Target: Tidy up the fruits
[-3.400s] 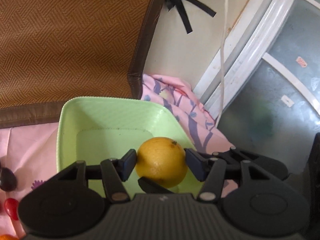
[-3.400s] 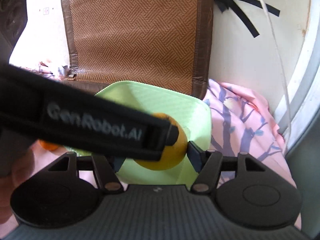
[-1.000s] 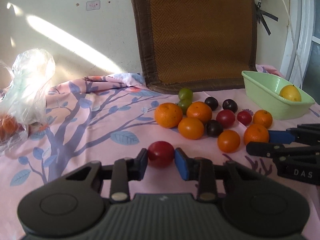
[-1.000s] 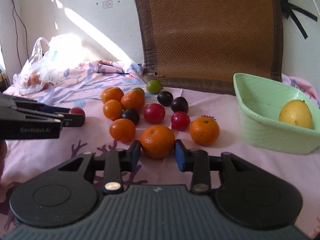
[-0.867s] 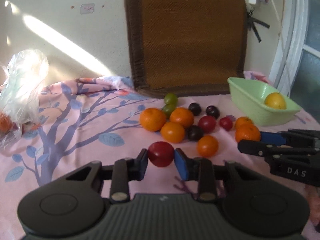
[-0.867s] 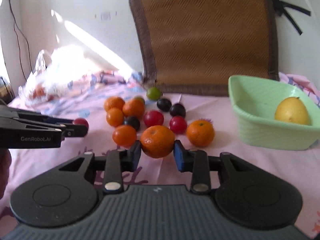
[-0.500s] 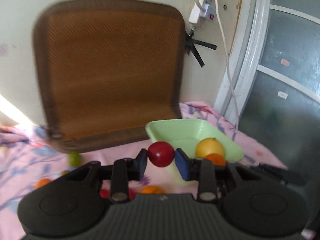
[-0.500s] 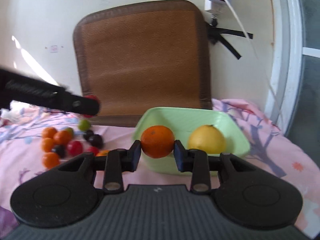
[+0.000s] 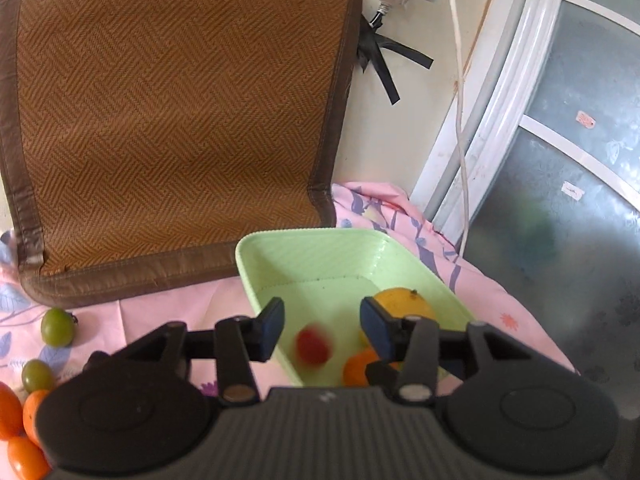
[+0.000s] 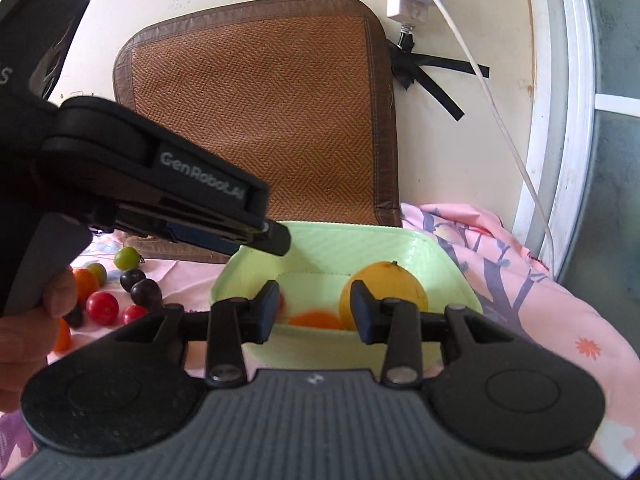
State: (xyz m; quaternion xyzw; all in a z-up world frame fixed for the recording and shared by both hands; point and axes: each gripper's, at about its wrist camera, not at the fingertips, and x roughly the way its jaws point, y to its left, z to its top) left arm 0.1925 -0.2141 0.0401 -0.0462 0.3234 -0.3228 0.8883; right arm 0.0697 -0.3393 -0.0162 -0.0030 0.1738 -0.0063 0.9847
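A light green basket [image 9: 320, 248] [image 10: 360, 246] stands on the pink cloth at the right. In it lie a yellow lemon [image 9: 404, 300] [image 10: 384, 284], an orange [image 9: 360, 368] [image 10: 316, 320] and a blurred red fruit [image 9: 313, 346]. My left gripper [image 9: 322, 328] is open and empty above the basket's near rim. My right gripper [image 10: 314, 312] is open and empty over the basket. The left gripper's body [image 10: 160, 192] crosses the right wrist view from the left.
A brown woven cushion [image 9: 172, 112] [image 10: 260, 120] leans on the wall behind. Loose fruits lie left of the basket: green ones [image 9: 58, 326], oranges [image 9: 10, 404], red and dark ones [image 10: 104, 306]. A white cable [image 9: 460, 100] and a window frame are at the right.
Both grippers have opened over the basket. The red fruit has left my left gripper and the orange has left my right gripper; both are now in the basket.
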